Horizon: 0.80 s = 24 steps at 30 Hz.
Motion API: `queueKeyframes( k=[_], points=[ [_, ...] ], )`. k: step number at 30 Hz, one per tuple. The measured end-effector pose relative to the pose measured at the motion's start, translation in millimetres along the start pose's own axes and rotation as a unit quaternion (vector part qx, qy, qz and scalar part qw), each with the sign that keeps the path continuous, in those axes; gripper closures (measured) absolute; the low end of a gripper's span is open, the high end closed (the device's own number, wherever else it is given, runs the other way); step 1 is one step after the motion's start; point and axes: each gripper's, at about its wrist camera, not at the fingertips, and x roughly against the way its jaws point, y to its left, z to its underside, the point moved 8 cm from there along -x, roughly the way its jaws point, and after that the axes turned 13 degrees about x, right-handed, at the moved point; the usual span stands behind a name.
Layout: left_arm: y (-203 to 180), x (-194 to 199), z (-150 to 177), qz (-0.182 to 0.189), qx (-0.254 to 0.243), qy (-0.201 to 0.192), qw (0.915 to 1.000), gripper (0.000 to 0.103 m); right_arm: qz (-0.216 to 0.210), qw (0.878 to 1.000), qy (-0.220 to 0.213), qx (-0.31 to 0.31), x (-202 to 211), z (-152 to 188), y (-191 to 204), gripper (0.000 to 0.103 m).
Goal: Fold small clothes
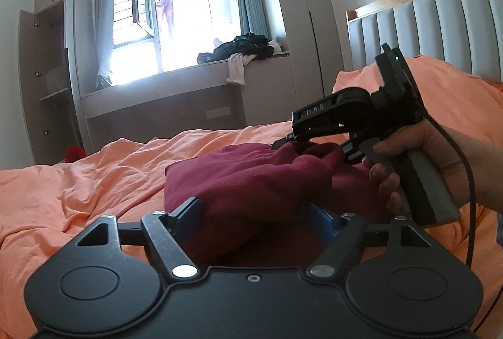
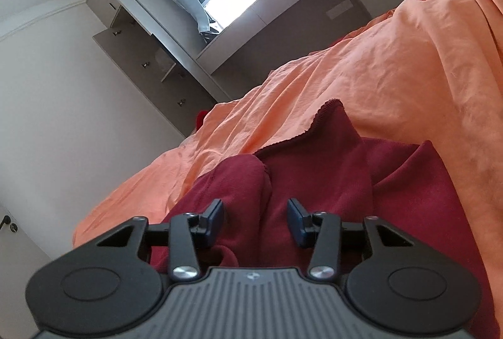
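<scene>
Maroon garment (image 1: 251, 178): we see it bunched on the orange bedsheet (image 1: 94, 178), near us.
Left hand-held gripper (image 1: 251, 213): we hold it wide, garment bulging between the fingers.
Right hand-held gripper (image 2: 256, 219): half-spread, a maroon fold between the pads; contact unclear.
Headboard (image 1: 440, 24): far right.

Garment (image 1: 251, 172) on bedspread (image 1: 94, 181), between left tongs (image 1: 257, 219) and right tongs (image 1: 283, 144).
</scene>
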Motion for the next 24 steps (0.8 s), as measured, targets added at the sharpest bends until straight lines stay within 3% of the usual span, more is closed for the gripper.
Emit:
queueKeyframes(
  k=[3, 6, 13, 17, 24],
  points=[
    [-1.4, -3.2, 2.9, -0.020, -0.016, 0.002, 0.9997, 0.020, 0.000, 1.000, 0.001, 0.006, -0.1, -0.3, 3.3, 0.054],
    [1.2, -10.1, 6.3, -0.053, -0.032, 0.011, 0.9980, 0.021, -0.002, 1.000, 0.006, 0.009, -4.3, 0.4, 4.9, 0.065],
    [2.0, -3.5, 2.0, -0.061, -0.028, -0.008, 0.9977, 0.045, 0.001, 0.999, -0.008, 0.033, -7.2, -2.5, 14.4, 0.094],
    [1.1, -1.0, -0.7, -0.060, -0.028, -0.017, 0.9977, 0.067, 0.008, 0.997, -0.029, 0.077, -0.2, -9.3, 27.7, 0.096],
    [-8.9, 0.0, -10.3, -0.037, -0.036, -0.030, 0.9982, 0.077, 0.012, 0.986, -0.082, 0.144, 26.8, -38.4, 46.6, 0.097]
  ],
)
